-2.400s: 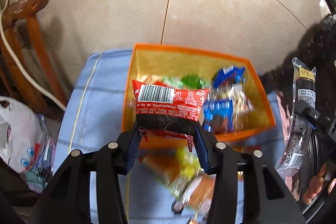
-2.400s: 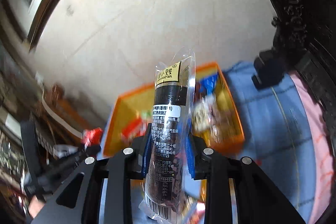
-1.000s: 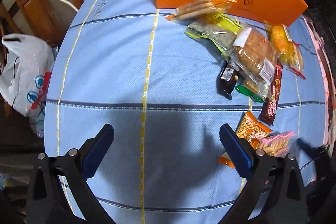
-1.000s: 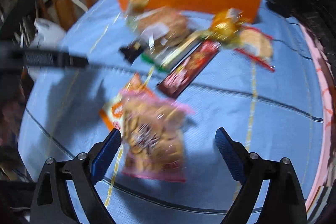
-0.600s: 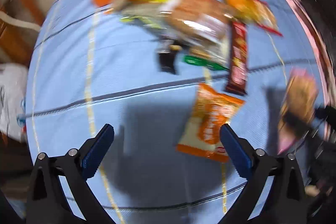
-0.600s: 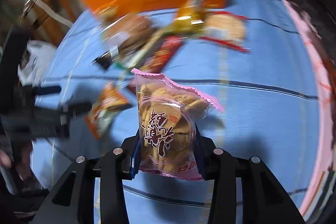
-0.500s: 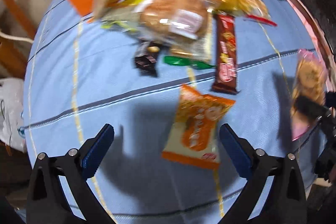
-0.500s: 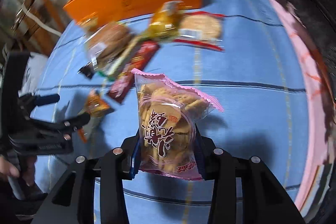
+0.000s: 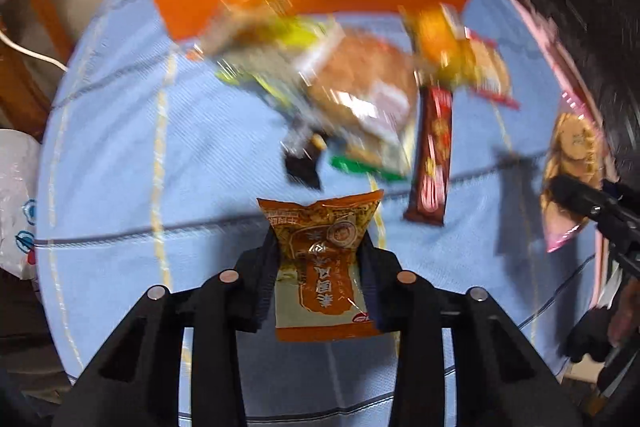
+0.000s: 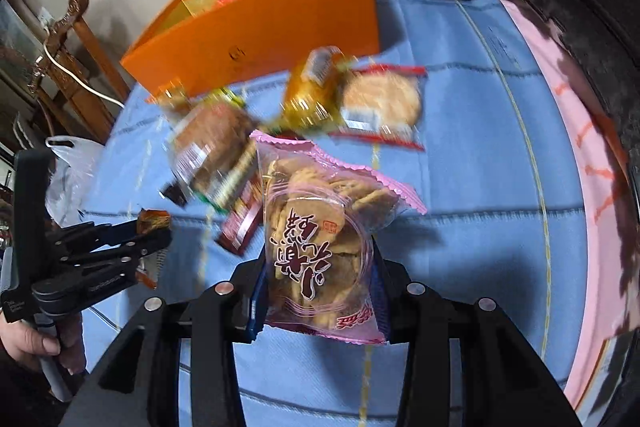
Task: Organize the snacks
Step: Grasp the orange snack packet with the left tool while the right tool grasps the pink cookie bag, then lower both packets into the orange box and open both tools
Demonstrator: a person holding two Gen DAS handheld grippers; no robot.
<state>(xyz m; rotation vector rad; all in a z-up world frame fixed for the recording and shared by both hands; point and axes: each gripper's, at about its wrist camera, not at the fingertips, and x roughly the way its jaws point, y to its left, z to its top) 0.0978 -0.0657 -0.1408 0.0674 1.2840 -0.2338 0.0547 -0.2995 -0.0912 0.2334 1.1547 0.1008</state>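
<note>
- Your left gripper [image 9: 320, 259] had just been closing, and its jaws stood clamped on the orange snack packet [image 9: 320, 267], pinched across its middle with the crimped top edge standing free above the pads.
- Your right gripper [image 10: 318, 283] was clamped on the pink-edged bag of biscuits [image 10: 324, 243], the bag upright between the pads and carried clear of the blue tablecloth [image 10: 480, 131].
- Both hands were loaded, so I judge the step was the carry to the orange box [image 10: 256, 31], which stood at the far edge of the cloth with packets already showing over its rim.
- The next move, as I read it, called for lifting each packet above the near wall of the box before letting go, since that wall stood tall between you and the opening.
- Between your grippers and the box lay the loose pile: a wrapped bread bun [image 10: 212, 143], a golden packet [image 10: 314, 95], a round cracker in red-trimmed wrap [image 10: 382, 99] and a dark red bar [image 9: 432, 155], lying close together or overlapping.
- A low approach risked dragging a packet through that pile; higher up the way looked open.
- To the right the cloth ran open as far as a pink border [image 10: 592, 163]; to the left a white plastic bag [image 10: 68, 175] and wooden furniture [image 10: 68, 39] stood beyond the cloth's edge.
- The two grippers were well apart, so both could travel together.
</note>
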